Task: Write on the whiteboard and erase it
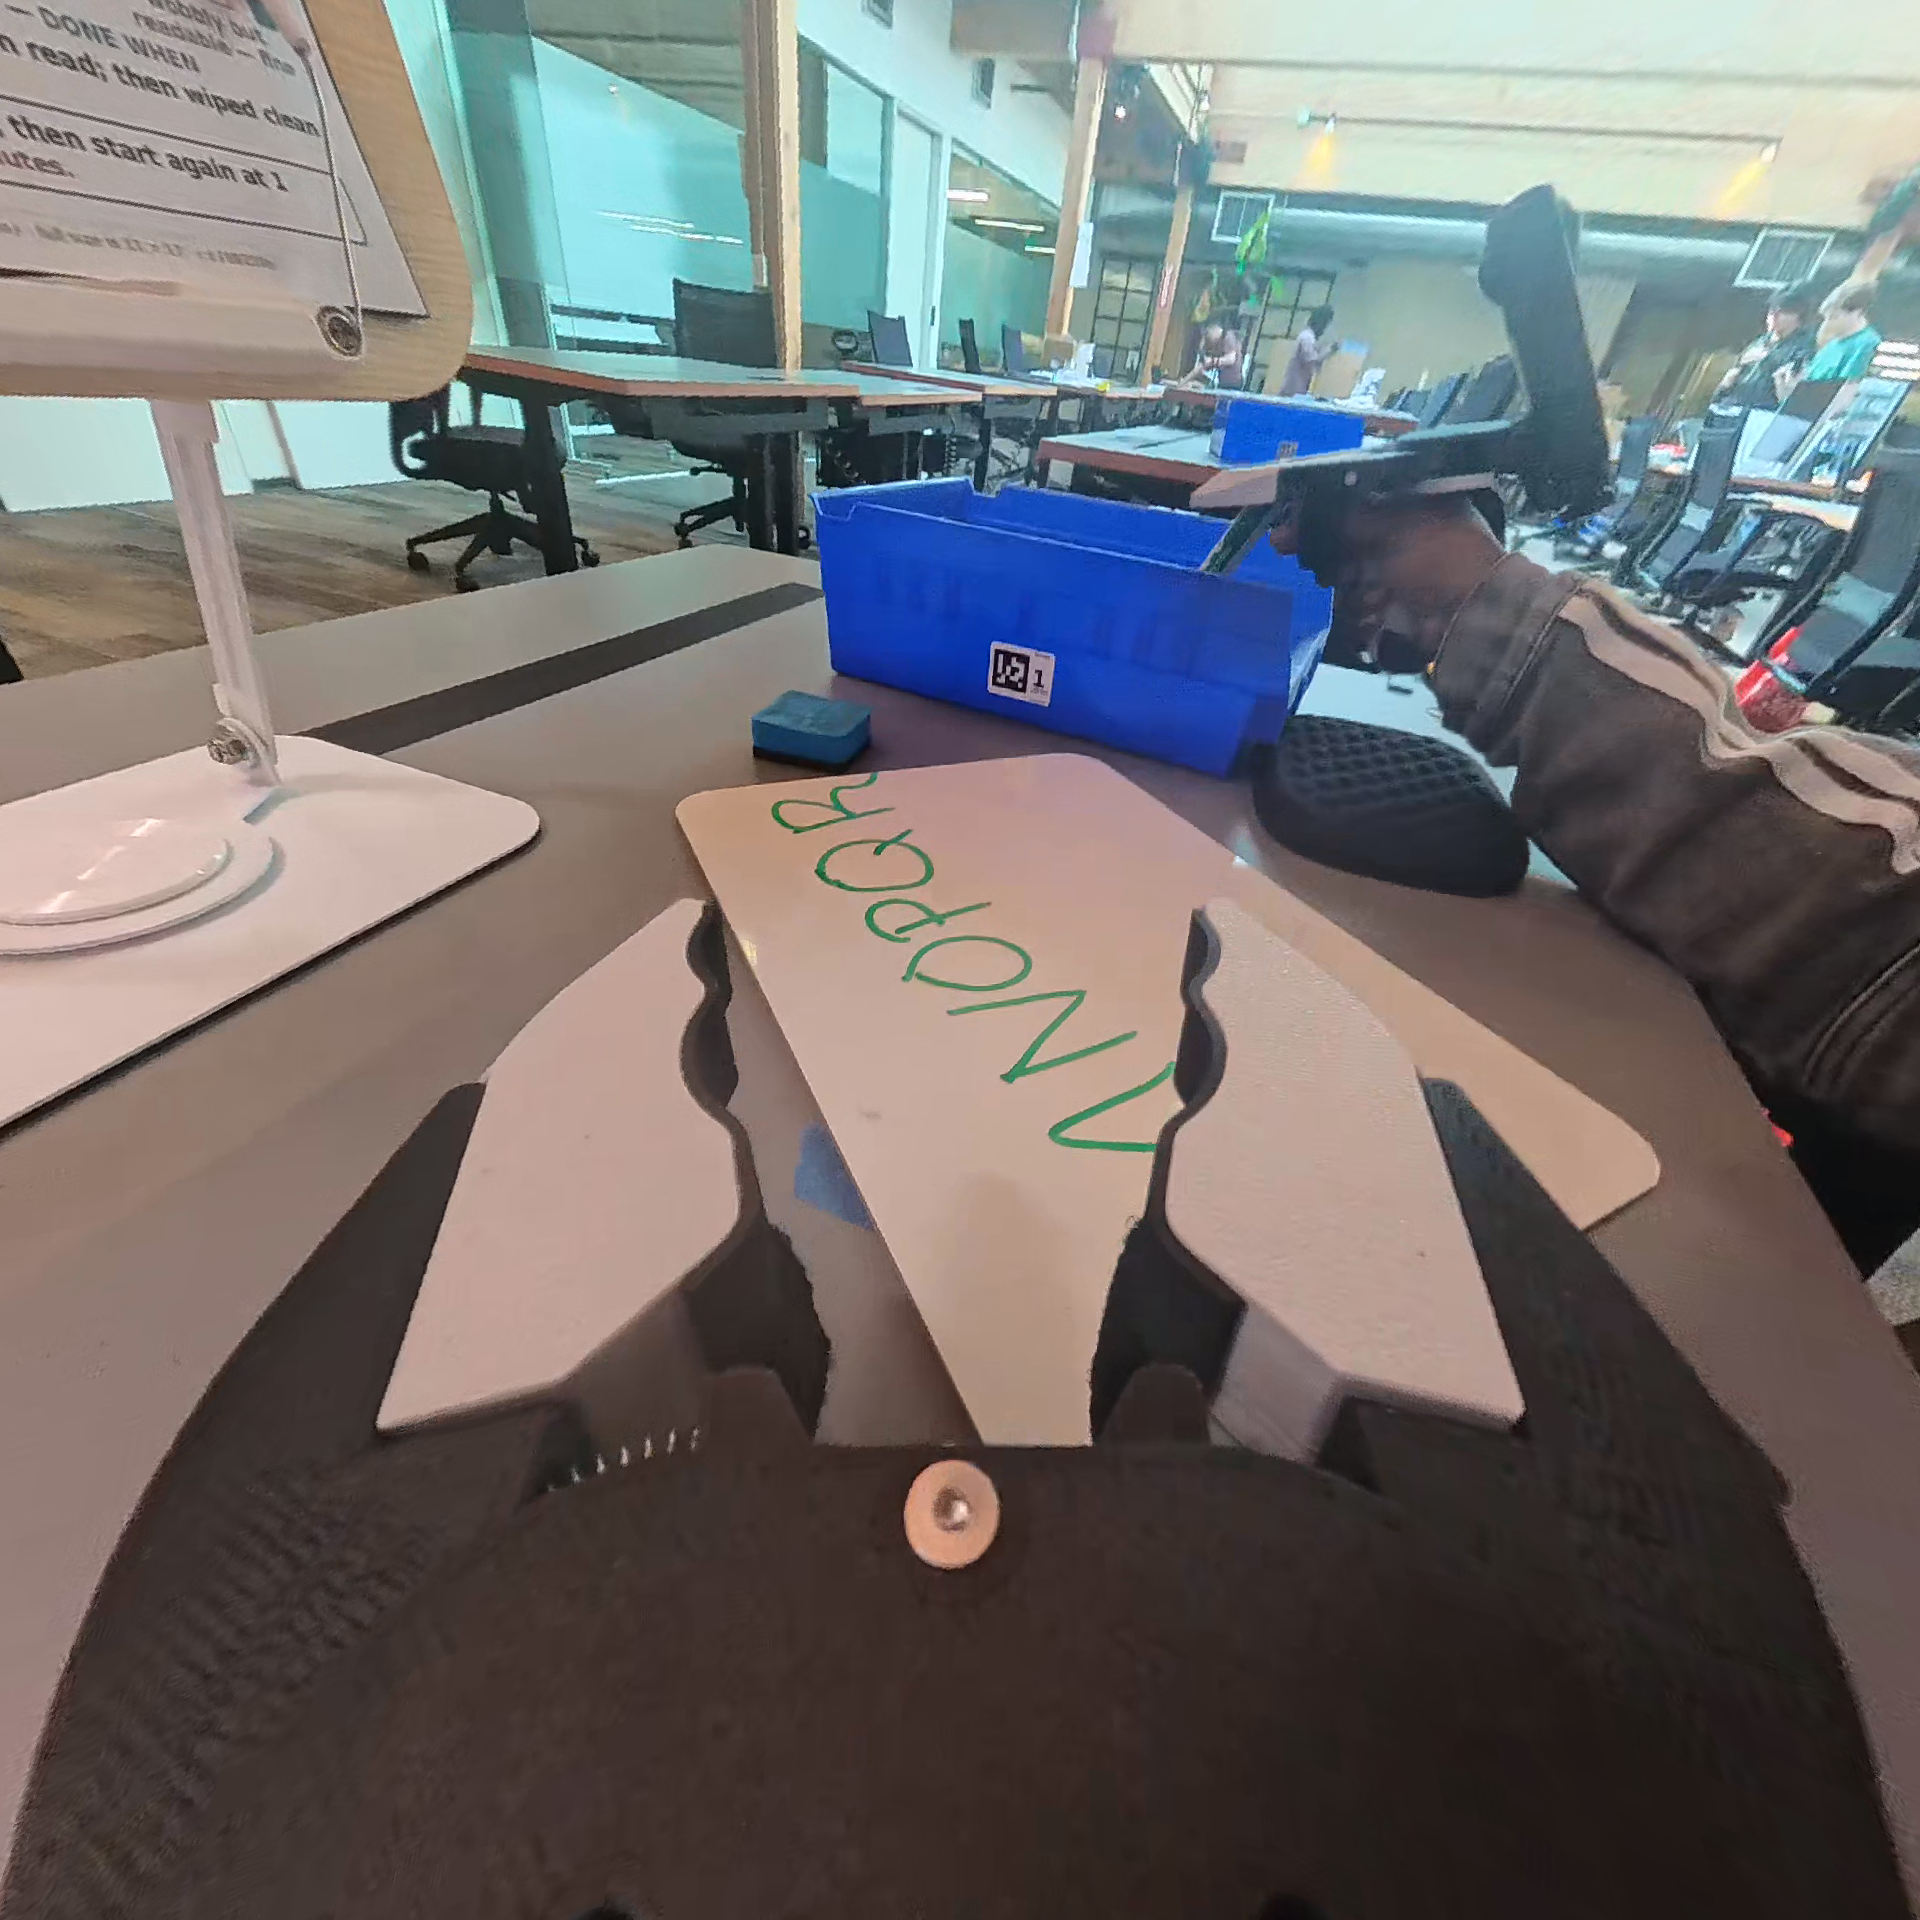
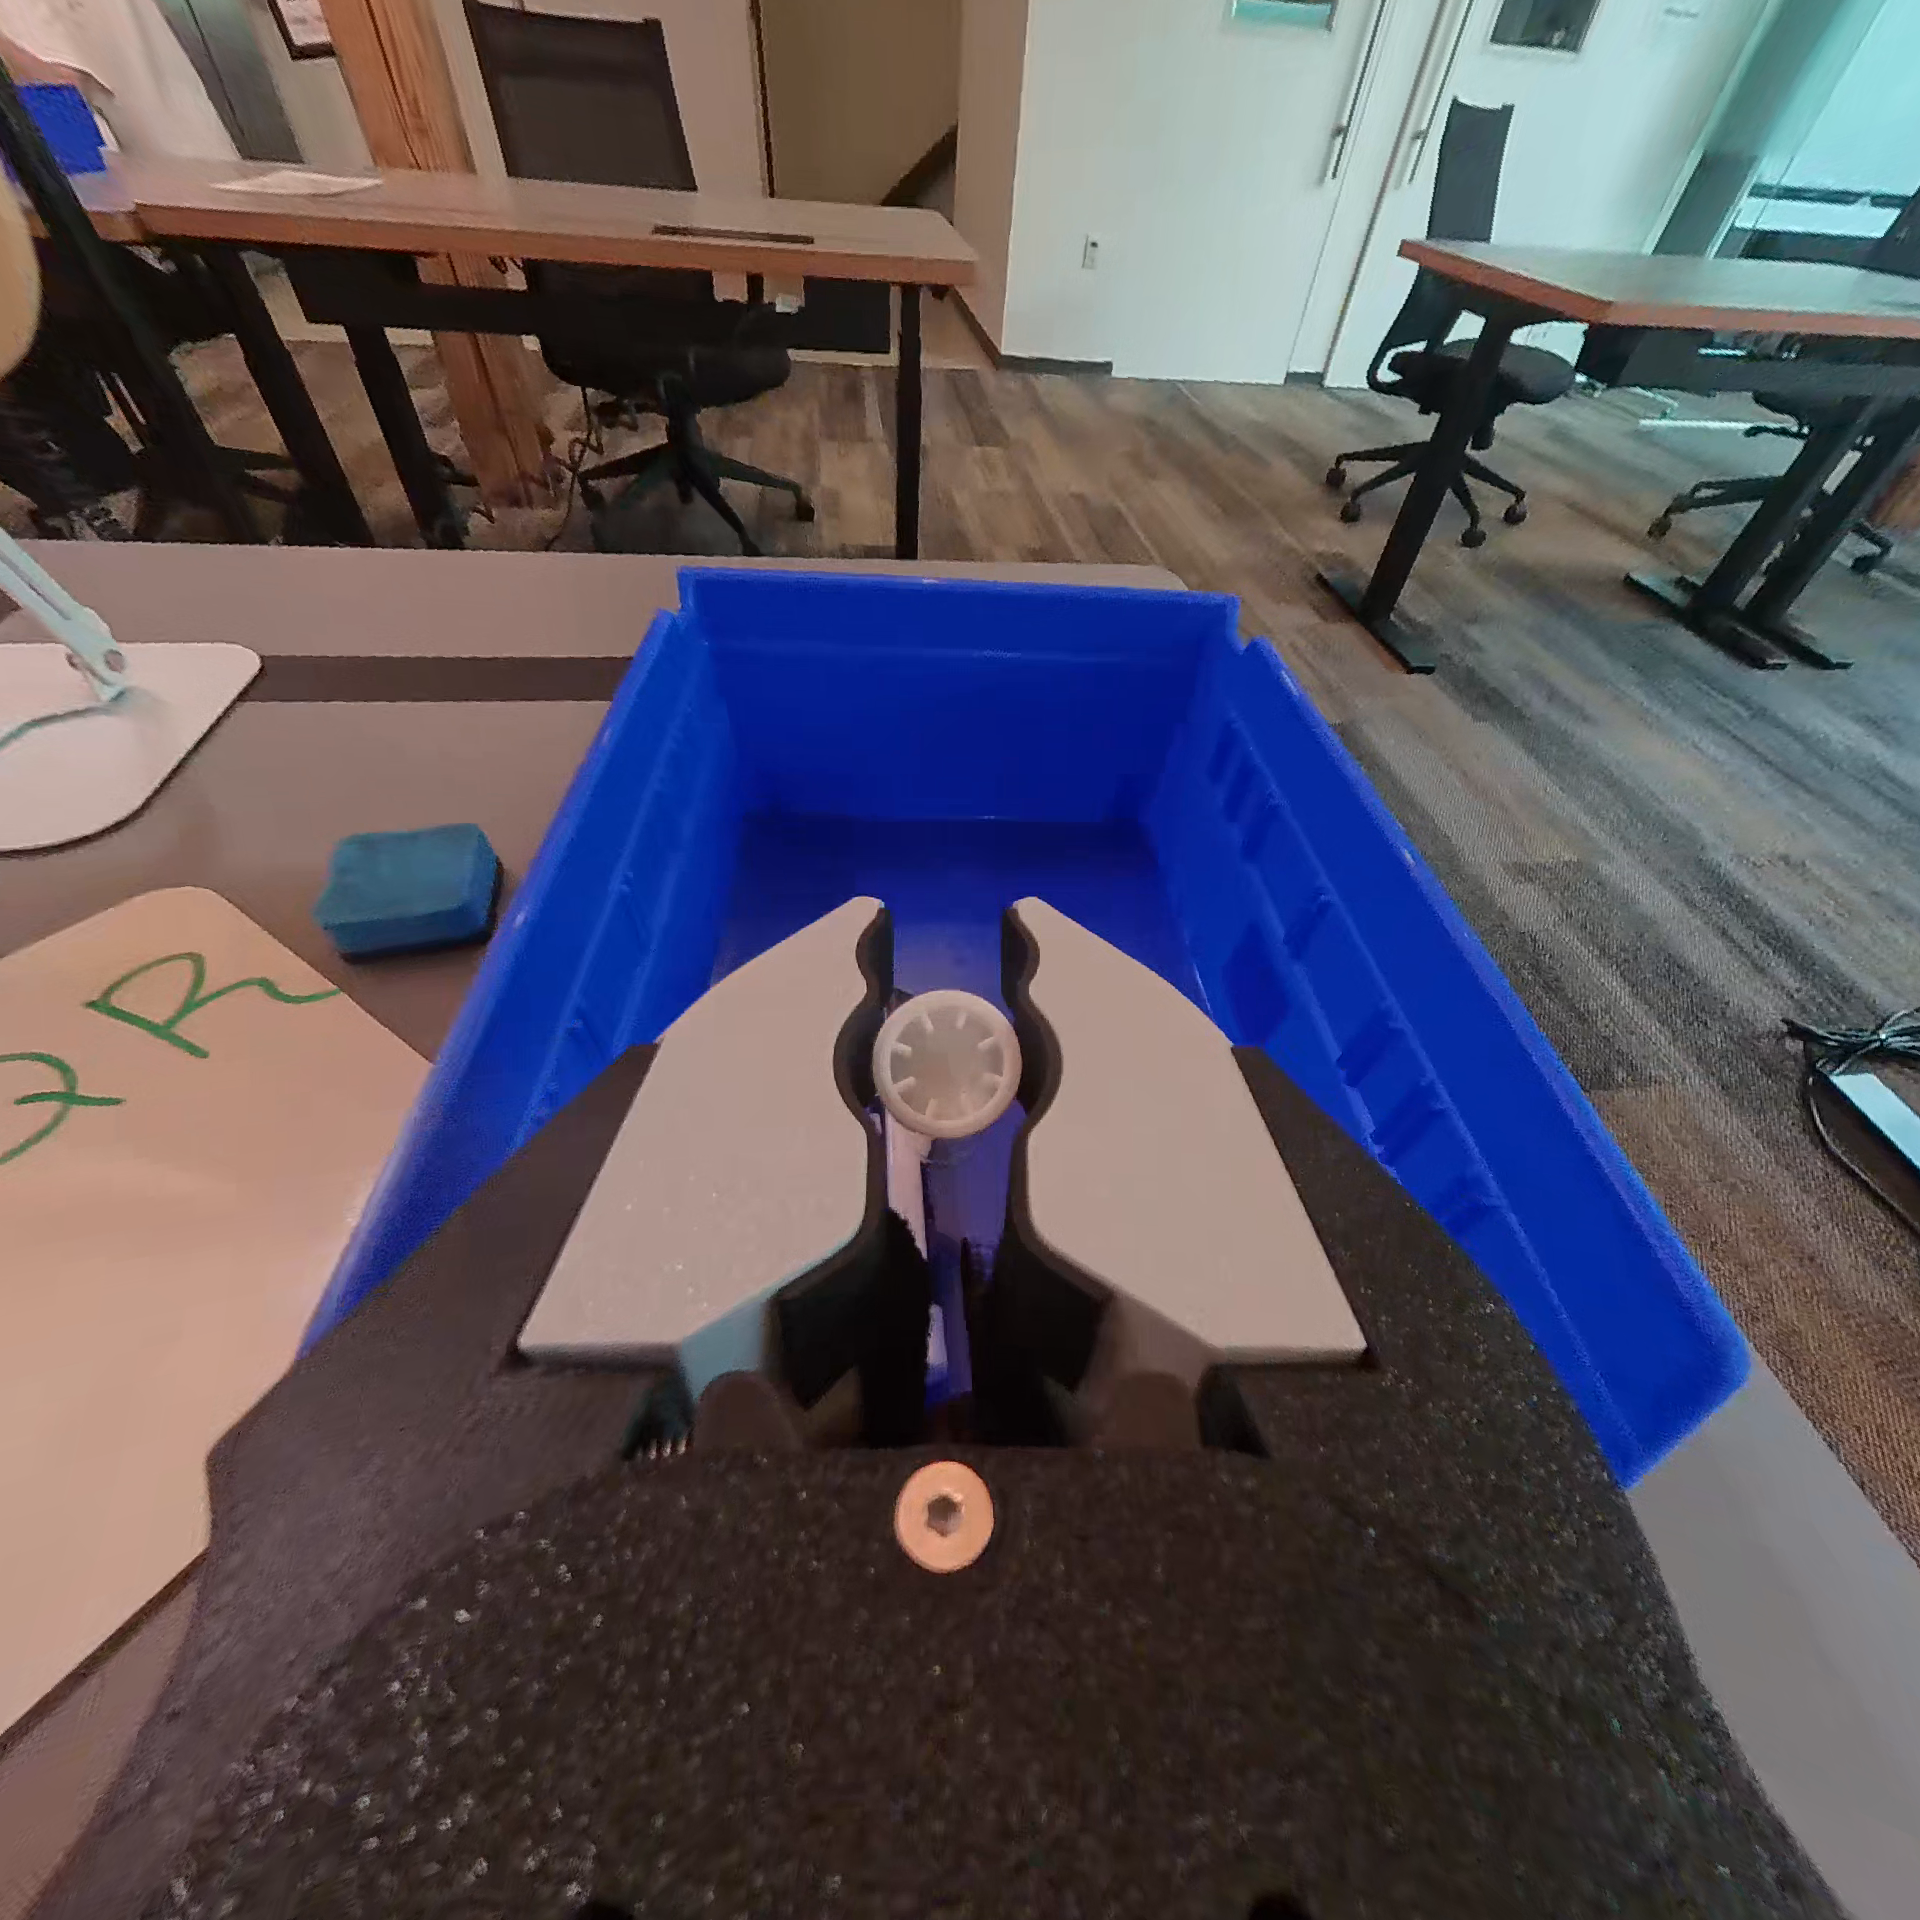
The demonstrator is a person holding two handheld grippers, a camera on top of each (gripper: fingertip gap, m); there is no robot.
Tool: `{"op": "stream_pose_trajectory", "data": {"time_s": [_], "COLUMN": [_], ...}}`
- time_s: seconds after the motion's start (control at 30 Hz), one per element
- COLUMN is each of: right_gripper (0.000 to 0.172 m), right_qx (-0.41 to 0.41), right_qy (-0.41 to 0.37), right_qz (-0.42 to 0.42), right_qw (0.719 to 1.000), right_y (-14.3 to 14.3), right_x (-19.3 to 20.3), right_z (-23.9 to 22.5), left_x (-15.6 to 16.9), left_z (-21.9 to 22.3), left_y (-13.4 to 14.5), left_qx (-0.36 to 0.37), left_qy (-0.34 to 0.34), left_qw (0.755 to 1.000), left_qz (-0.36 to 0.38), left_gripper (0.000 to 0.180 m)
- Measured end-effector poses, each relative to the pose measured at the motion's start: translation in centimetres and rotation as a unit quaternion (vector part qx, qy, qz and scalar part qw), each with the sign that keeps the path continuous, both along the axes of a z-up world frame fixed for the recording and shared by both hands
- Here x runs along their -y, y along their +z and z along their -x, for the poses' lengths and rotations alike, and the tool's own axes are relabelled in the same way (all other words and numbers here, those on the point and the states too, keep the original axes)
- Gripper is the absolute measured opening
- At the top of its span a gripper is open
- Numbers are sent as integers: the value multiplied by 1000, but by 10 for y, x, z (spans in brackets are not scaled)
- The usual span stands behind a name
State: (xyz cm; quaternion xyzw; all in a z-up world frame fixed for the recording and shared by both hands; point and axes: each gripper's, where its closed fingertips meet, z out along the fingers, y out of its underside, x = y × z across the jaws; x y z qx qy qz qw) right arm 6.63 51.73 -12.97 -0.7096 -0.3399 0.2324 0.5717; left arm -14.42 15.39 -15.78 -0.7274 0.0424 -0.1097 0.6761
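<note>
Between the notched fingers of the right tool a white marker is clamped, its round end facing the camera, held over the open blue bin; the left tool stands wide apart, gripping nothing, above the whiteboard, which lies flat on the grey table with green letters on it; a blue eraser rests just beyond the board, beside the bin; a white stand base sits to the left.
</note>
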Motion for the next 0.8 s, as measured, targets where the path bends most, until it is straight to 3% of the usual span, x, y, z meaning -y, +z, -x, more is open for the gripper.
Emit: {"op": "stream_pose_trajectory", "data": {"time_s": [0.3, 0.57, 0.8], "right_gripper": [20, 20, 21], "right_qx": [43, 198, 282], "right_qy": [-3, -12, -8], "right_qz": [-13, 136, 196], "right_qw": [999, 971, 939], "right_y": [-15, -70, -101], "right_x": [-36, -19, -11], "right_z": [24, 2, -9], "left_x": [-2, -2, -1], "left_z": [-4, -6, -9], "left_y": [-10, -12, -14], "left_qx": [-27, -33, -49], "left_qy": [-6, -9, -15], "left_qw": [999, 999, 998], "left_qz": [22, 29, 35], "left_gripper": [82, 77, 75]}}
